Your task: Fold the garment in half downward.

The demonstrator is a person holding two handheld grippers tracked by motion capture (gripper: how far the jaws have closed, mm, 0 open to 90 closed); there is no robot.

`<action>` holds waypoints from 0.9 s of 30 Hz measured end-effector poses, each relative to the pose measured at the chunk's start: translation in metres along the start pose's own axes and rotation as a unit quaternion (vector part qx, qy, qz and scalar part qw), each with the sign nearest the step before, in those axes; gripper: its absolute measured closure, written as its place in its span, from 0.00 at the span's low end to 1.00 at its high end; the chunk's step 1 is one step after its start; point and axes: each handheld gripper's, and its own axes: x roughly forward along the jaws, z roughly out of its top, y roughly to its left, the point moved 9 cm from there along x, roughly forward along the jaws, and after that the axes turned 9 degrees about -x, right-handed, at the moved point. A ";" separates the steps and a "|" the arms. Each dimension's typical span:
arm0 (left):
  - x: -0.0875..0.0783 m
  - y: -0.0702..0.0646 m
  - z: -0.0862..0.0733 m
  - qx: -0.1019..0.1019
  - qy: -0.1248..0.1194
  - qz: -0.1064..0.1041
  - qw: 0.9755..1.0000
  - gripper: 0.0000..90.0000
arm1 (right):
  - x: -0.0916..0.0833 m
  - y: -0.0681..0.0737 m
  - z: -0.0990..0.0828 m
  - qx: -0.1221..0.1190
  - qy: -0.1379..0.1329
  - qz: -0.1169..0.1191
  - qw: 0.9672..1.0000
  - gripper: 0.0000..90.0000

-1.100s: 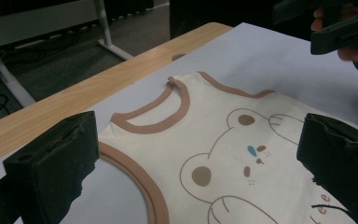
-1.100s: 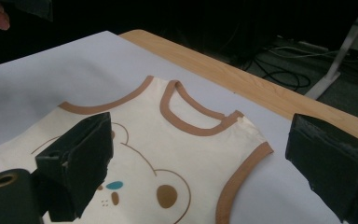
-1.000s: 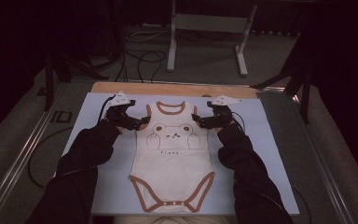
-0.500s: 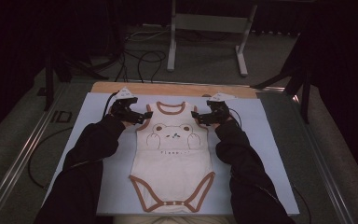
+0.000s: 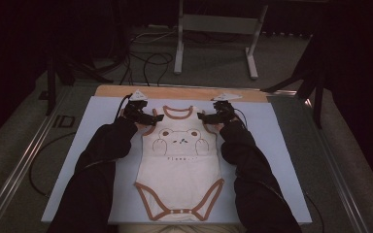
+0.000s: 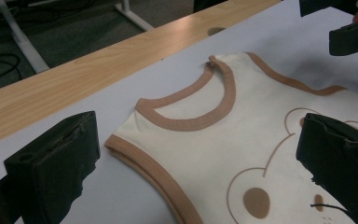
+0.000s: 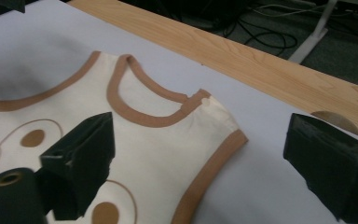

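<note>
Both hand-held grippers moved inward over the last sec: left hand-held gripper (image 5: 151,118) and right hand-held gripper (image 5: 206,117) were out past the garment's sides, now sit at the shoulder straps of the baby bodysuit (image 5: 179,162), approx 10 and 2 o'clock from the bear print (image 5: 178,138). Jaws on both are spread wide w/ nothing between them, each straddling a brown-trimmed shoulder edge. Bodysuit lies flat, face up, mid surface (image 5: 281,145), neckline toward 12 o'clock; I'd guess they're lined up to pinch both shoulders next, grab not made yet.
</note>
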 end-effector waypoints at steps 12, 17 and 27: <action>0.022 0.019 -0.012 -0.001 0.027 0.029 0.999 0.06 | 0.019 -0.007 -0.006 0.008 0.020 0.005 1.000 0.16; 0.028 0.029 -0.012 -0.004 0.034 0.041 0.999 0.11 | 0.028 -0.010 -0.011 0.017 0.028 0.005 0.999 0.17; 0.039 0.042 -0.018 -0.016 0.053 0.059 0.997 0.18 | 0.045 -0.015 -0.020 0.022 0.052 0.001 0.998 0.19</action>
